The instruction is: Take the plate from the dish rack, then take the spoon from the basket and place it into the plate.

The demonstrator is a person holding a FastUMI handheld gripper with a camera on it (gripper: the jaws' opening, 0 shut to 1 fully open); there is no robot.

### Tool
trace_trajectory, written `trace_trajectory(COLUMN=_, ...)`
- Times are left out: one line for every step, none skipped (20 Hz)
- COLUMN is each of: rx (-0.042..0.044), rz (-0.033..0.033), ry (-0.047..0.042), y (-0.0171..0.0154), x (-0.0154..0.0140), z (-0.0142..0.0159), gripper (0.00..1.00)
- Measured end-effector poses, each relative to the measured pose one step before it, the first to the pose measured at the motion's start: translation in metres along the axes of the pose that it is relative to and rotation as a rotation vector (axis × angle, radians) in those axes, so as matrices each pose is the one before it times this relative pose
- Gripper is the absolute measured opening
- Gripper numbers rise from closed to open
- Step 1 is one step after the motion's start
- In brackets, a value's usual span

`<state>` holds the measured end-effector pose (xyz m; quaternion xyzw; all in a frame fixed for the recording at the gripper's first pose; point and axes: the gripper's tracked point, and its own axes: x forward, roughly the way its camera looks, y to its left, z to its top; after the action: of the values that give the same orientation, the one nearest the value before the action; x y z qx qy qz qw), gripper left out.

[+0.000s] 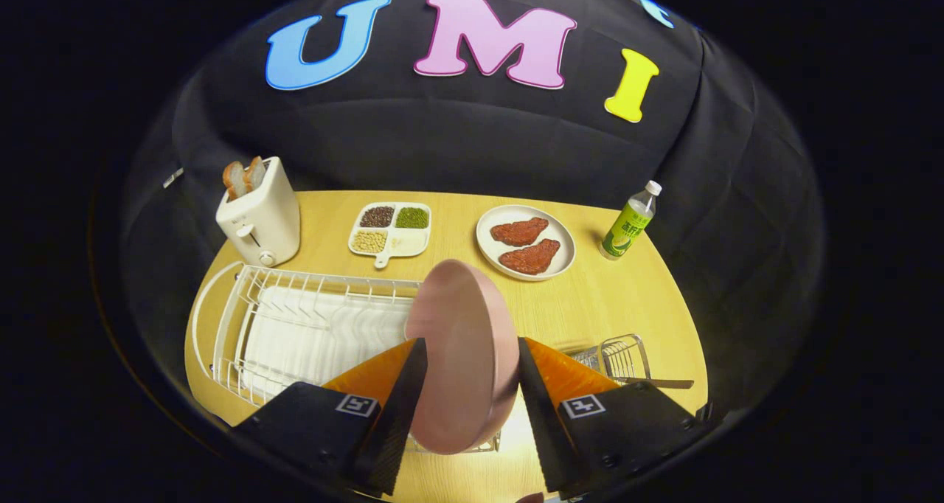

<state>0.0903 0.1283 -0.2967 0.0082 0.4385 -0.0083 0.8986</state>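
One pink plate (461,355), held on edge and nearly upright between the fingers of the gripper (472,381), both of which press on it, one on each face. It hangs above the near edge of the desk (627,304), over the right end of the dish rack (295,326).

One white wire dish rack, left of the fingers, its slots bare.

One small wire basket (619,355), just right of the fingers, with a slim handle, probably the spoon (656,383), sticking out sideways over its rim.

One white toaster (262,215), beyond the rack at the far left, two bread slices (245,177) standing in its slots.

One four-part tray (391,229) of dry grains and beans, mid-desk at the back.

One white plate (525,251) bearing two reddish meat pieces, right of the tray.

One green-labelled bottle (629,221) with a white cap, upright at the far right.
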Motion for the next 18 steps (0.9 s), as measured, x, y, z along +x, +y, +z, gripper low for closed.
trace_trajectory(rx=0.00188, rz=-0.01401, ry=0.00779, y=-0.00070, x=0.00443, z=-0.00234, gripper=0.73)
trace_trajectory(rx=-0.00080, rz=-0.00977, ry=0.01010, y=-0.00034, x=0.00355, z=-0.00296, gripper=0.70)
trace_trajectory(rx=-0.00644, rz=-0.01791, ry=0.01281, y=-0.00268, x=0.00328, z=-0.00308, gripper=0.68)
trace_trajectory(rx=-0.00972, rz=-0.00825, ry=0.01414, y=-0.00050, x=0.00342, z=-0.00298, gripper=0.58)
trace_trajectory(rx=0.00616, rz=0.01248, ry=0.01201, y=0.00286, x=0.00071, z=0.00021, gripper=0.45)
trace_trajectory(rx=0.00861, rz=0.00408, ry=-0.00581, y=0.00314, x=-0.00152, z=0.00227, gripper=0.32)
trace_trajectory(rx=0.00094, rz=-0.00187, ry=0.00696, y=0.00004, x=0.00032, z=0.00111, gripper=0.30)
trace_trajectory(rx=-0.00181, rz=-0.00249, ry=0.00630, y=0.00026, x=-0.00205, z=-0.00063, gripper=0.27)
trace_trajectory(rx=-0.00523, rz=-0.00263, ry=0.00024, y=0.00012, x=-0.00065, z=0.00251, gripper=0.26)
trace_trajectory(rx=-0.01220, rz=-0.00443, ry=-0.00597, y=-0.00018, x=-0.00100, z=0.00474, gripper=0.26)
trace_trajectory(rx=-0.01900, rz=-0.00587, ry=-0.00666, y=-0.00086, x=-0.00127, z=0.00429, gripper=0.26)
trace_trajectory(rx=-0.02100, rz=-0.00914, ry=-0.01302, y=-0.00029, x=-0.00278, z=0.00454, gripper=0.26)
trace_trajectory(rx=-0.02383, rz=-0.01400, ry=-0.01316, y=-0.00204, x=-0.00280, z=0.00540, gripper=0.26)
trace_trajectory(rx=-0.02556, rz=-0.01899, ry=-0.01328, y=-0.00318, x=-0.00251, z=0.00500, gripper=0.26)
trace_trajectory(rx=-0.02609, rz=-0.01778, ry=-0.01516, y=-0.00234, x=-0.00245, z=0.00452, gripper=0.26)
trace_trajectory(rx=-0.01148, rz=-0.00265, ry=-0.01083, y=0.00071, x=-0.00418, z=0.00362, gripper=0.26)
trace_trajectory(rx=0.00249, rz=0.00502, ry=-0.00742, y=0.00003, x=-0.00319, z=0.00276, gripper=0.26)
trace_trajectory(rx=0.01853, rz=0.01244, ry=-0.00653, y=0.00010, x=-0.00446, z=0.00171, gripper=0.26)
